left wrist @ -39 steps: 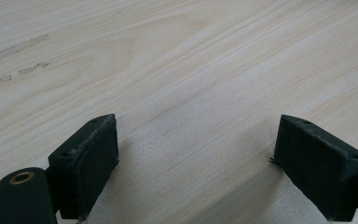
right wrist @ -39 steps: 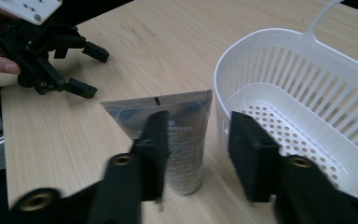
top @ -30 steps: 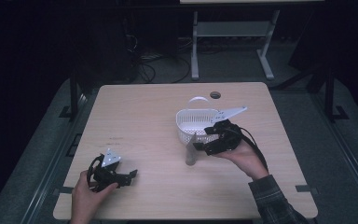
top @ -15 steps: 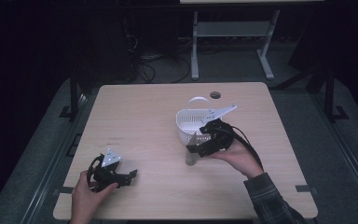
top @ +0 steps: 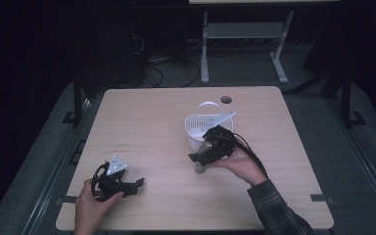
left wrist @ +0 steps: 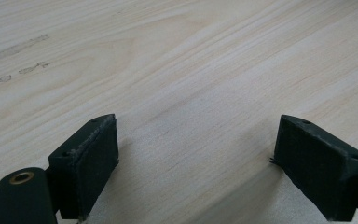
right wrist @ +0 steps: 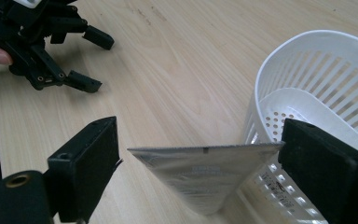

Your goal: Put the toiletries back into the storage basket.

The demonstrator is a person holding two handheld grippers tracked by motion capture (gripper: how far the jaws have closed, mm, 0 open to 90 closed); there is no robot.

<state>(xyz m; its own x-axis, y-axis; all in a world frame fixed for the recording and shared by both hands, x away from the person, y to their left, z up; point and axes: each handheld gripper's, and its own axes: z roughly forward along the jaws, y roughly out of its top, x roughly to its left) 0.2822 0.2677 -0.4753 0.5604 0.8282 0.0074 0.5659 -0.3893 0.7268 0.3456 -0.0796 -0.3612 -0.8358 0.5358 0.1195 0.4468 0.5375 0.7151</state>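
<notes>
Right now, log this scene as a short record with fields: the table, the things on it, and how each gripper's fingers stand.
surface: wooden table
basket: white slotted basket, upright, right of centre
pouch: silver pouch, standing beside the basket, between the right gripper's fingers
right gripper: fingers apart either side of the pouch, not clamped on it
left gripper: fingers wide apart over bare wood, holding nothing

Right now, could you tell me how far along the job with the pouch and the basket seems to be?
Little looks done: the white basket appears to hold no pouch. In hand: the right gripper has its jaws open around the top edge of the silver pouch, which stands beside the basket, not yet clamped. Probably left: gripping it and moving it, perhaps into the basket. The left gripper rests open on the table.
</notes>
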